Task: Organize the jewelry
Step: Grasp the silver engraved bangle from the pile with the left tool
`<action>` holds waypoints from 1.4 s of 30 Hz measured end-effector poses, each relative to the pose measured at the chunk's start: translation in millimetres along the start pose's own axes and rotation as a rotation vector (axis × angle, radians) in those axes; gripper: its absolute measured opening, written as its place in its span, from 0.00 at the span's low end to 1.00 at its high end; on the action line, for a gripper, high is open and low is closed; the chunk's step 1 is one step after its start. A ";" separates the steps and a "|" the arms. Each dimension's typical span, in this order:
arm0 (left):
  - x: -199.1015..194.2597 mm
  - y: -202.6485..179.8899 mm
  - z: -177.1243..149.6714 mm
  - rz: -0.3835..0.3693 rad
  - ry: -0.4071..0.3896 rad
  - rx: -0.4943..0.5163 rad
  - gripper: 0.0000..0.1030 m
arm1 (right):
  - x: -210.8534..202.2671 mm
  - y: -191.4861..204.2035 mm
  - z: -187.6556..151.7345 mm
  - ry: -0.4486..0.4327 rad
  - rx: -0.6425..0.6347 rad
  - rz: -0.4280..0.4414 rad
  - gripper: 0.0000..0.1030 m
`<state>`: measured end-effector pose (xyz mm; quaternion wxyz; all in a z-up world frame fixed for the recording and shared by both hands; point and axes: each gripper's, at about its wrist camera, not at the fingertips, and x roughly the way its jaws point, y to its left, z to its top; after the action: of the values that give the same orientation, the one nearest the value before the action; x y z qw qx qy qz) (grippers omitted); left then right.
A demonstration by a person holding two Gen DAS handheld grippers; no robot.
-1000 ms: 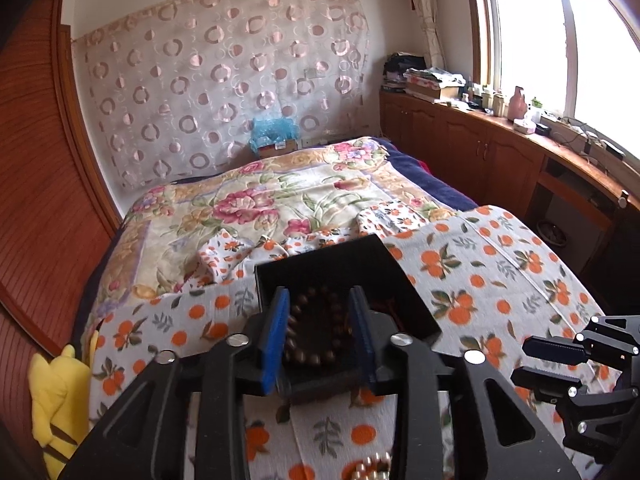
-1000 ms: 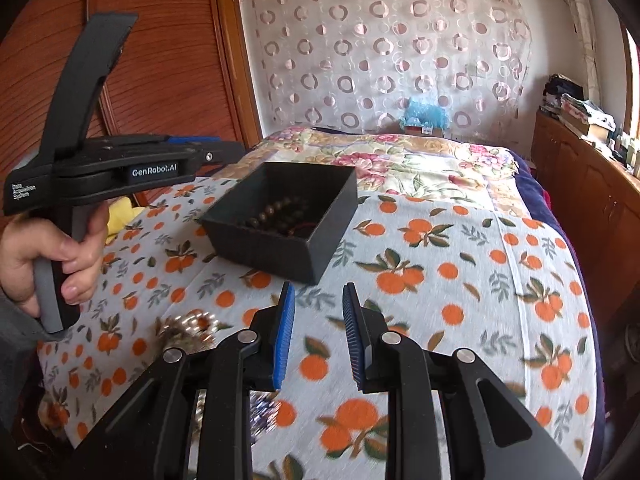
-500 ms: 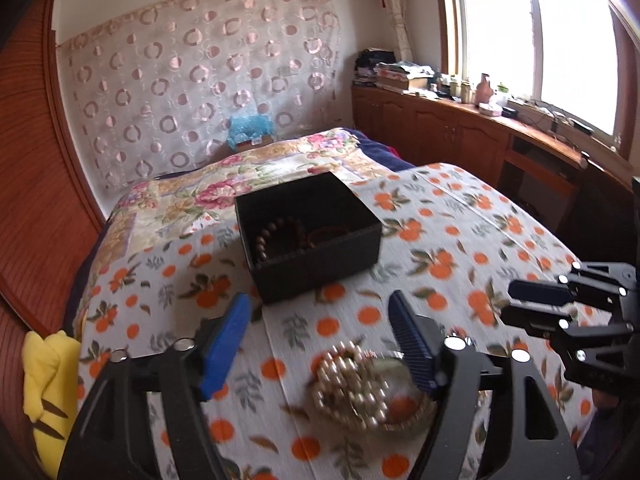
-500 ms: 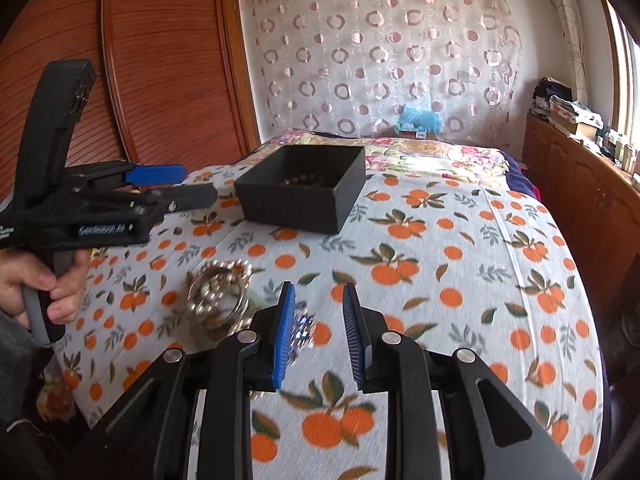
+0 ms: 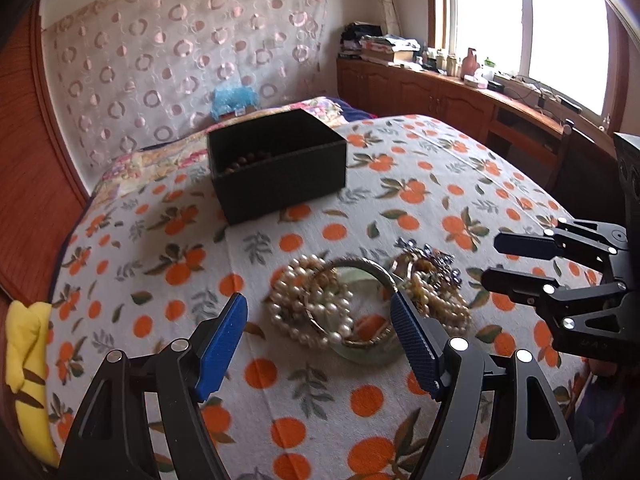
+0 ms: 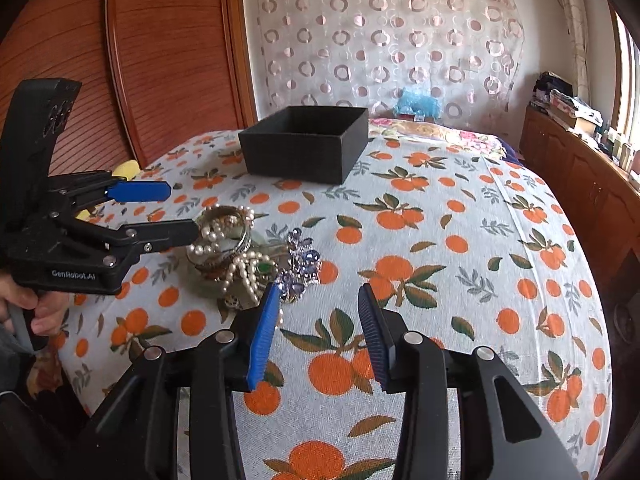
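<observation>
A heap of jewelry lies on the orange-print cloth: a pearl bracelet (image 5: 310, 306), a pale green bangle (image 5: 362, 276), more beads (image 5: 434, 296) and a purple brooch (image 6: 298, 270). The heap also shows in the right wrist view (image 6: 228, 244). A black box (image 5: 278, 166) with a brown bead bracelet (image 5: 244, 160) inside stands behind it; the box also shows in the right wrist view (image 6: 306, 148). My left gripper (image 5: 318, 320) is open wide and empty, its fingers on either side of the pearl bracelet. My right gripper (image 6: 318, 312) is open and empty, just right of the heap.
The cloth covers a table (image 6: 460, 248). A bed with a floral quilt (image 5: 160, 160) lies beyond it. A wooden cabinet (image 5: 440, 96) runs along the right under the window. A yellow soft toy (image 5: 24, 344) sits at the left edge.
My left gripper drew back from the black box, opened wide and came down around the pearl bracelet. My right gripper opened wider and moved toward the heap.
</observation>
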<state>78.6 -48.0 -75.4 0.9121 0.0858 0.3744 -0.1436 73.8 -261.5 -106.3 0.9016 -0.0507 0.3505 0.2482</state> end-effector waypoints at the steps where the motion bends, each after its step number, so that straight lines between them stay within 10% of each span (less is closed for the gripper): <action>1: 1.6 -1.9 -0.9 -0.002 0.003 0.003 0.69 | 1.0 0.0 -0.4 0.002 0.000 0.000 0.42; 25: 33.1 -14.8 7.6 -0.029 0.074 0.052 0.62 | 6.2 -0.3 -2.7 0.011 0.010 0.018 0.42; 42: -8.6 -9.7 0.1 -0.050 -0.025 -0.011 0.56 | 11.9 8.3 -2.1 0.038 -0.022 0.032 0.42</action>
<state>69.7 -55.5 -69.8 0.9132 0.0695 0.3659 -0.1653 76.0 -249.9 -115.1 0.8900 -0.0599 0.3656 0.2657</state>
